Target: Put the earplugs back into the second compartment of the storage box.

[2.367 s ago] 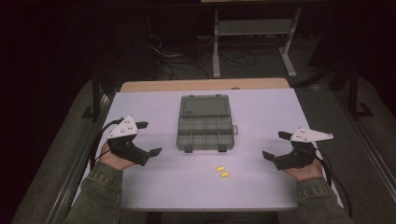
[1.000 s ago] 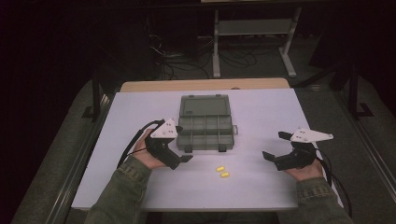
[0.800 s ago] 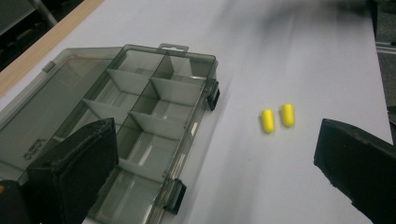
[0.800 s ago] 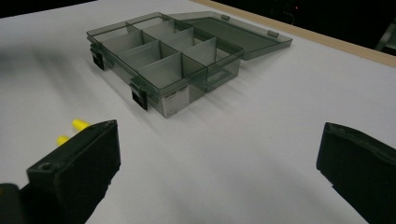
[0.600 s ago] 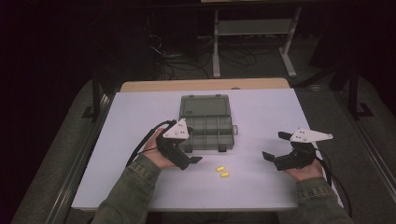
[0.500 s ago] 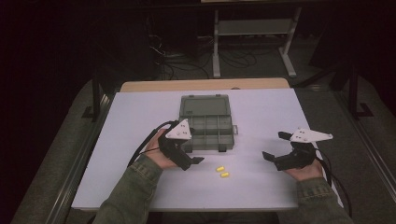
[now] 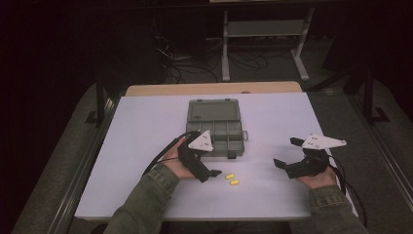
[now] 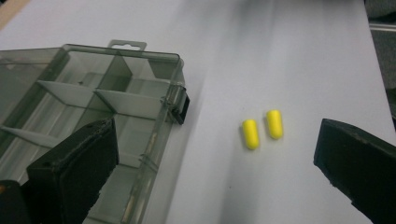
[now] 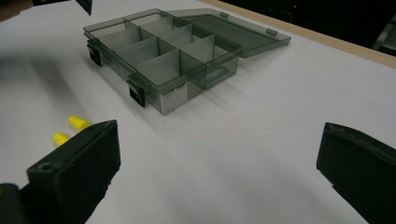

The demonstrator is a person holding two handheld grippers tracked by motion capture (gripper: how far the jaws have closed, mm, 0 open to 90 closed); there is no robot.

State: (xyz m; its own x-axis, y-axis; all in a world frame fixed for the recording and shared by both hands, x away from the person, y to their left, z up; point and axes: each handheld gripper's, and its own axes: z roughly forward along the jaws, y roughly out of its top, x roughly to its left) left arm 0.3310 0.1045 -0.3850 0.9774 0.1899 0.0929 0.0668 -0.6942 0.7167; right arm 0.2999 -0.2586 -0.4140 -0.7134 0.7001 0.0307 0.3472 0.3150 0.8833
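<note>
Two small yellow capsule-shaped pieces (image 7: 232,179) lie side by side on the white table (image 7: 146,126), just in front of a grey see-through organizer box (image 7: 214,124) whose lid lies open toward the far side. My left gripper (image 7: 210,174) is open at the box's front left corner, its jaws just left of the pieces. In the left gripper view the pieces (image 8: 261,129) lie between the wide-apart jaws, a little ahead, with the box (image 8: 93,107) at the left. My right gripper (image 7: 286,152) rests open at the right, holding nothing. The right gripper view shows the box (image 9: 163,51) and the pieces (image 9: 70,130).
The box's compartments look empty and two black latches (image 9: 137,95) hang on its front wall. A wooden edge (image 7: 214,88) borders the table's far side. Dark floor with cables and a metal stand (image 7: 265,34) lies beyond.
My left gripper has moved from the table's left side rightward to the box's front corner, beside the yellow pieces. The right gripper has stayed put.
</note>
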